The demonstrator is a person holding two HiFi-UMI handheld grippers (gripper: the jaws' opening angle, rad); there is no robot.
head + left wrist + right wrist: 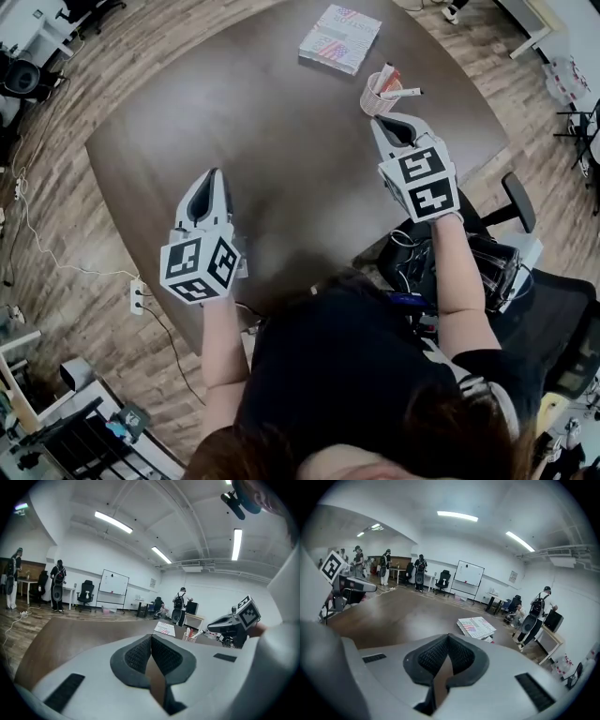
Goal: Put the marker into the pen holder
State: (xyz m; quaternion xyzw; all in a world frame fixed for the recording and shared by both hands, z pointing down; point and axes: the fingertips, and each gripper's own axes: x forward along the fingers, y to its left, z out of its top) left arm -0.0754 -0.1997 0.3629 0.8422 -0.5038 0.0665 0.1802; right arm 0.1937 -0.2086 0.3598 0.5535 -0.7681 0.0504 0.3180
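Both shut & empty: right gripper [396,124] sits just short of pen holder [377,97], where marker [403,93] leans w/ long axis tipping right; left gripper [212,183] is well apart.

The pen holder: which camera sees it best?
The head view: the pen holder stands in plain sight on the table, markers poking out, beyond the right gripper. The left gripper view shows it small and far off. In the right gripper view, that gripper's body all but hides it.
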